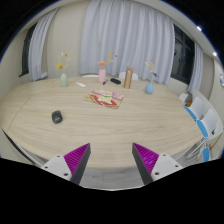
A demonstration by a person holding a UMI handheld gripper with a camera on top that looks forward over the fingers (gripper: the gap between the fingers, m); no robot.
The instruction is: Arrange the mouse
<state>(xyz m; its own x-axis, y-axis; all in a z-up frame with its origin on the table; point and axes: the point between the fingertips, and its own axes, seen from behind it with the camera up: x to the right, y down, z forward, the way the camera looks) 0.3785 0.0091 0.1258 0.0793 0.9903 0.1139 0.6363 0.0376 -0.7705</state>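
Observation:
A small dark mouse [57,117] lies on the light wooden table [110,125], well ahead of my fingers and to the left. My gripper [112,158] is open and empty, held above the table's near edge. Its purple pads [76,157] stand wide apart with bare tabletop between them.
A colourful mat or book [104,97] lies at the table's middle back. Beyond it stand a green vase [64,79], a pink bottle [102,74], a wooden block [129,77] and a blue vase [150,87]. Blue-and-white chairs [205,128] line the right side. Curtains hang behind.

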